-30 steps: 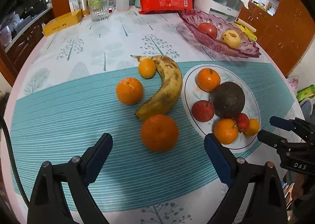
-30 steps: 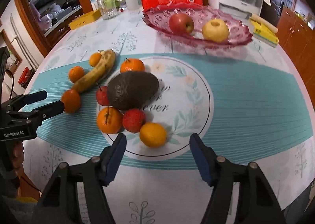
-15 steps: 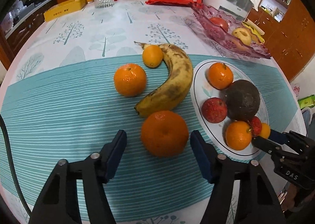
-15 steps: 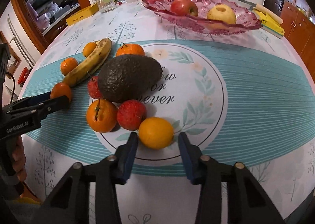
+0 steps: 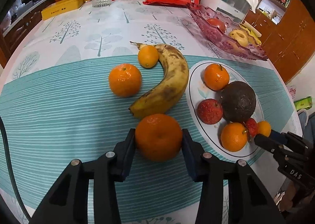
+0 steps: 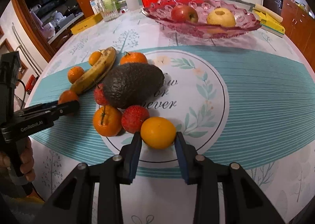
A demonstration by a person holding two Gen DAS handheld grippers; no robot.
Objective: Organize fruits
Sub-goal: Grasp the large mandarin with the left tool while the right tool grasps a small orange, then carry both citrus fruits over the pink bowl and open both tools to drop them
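Left gripper (image 5: 158,139): has just been closing, pinches a mandarin (image 5: 158,137) (on the worktop (image 5: 59,117)).
Right gripper (image 6: 158,141): pinches a small yellow-orange citrus (image 6: 158,132) on the plate (image 6: 214,94).

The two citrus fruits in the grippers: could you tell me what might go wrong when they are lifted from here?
1. The large orange touches the banana tip; lifting it in the left gripper may nudge the banana.
2. The small yellow-orange fruit, pinched low by the right gripper, is round and could slip out.
3. It sits against the red fruit near the white plate edge; that neighbour might roll.
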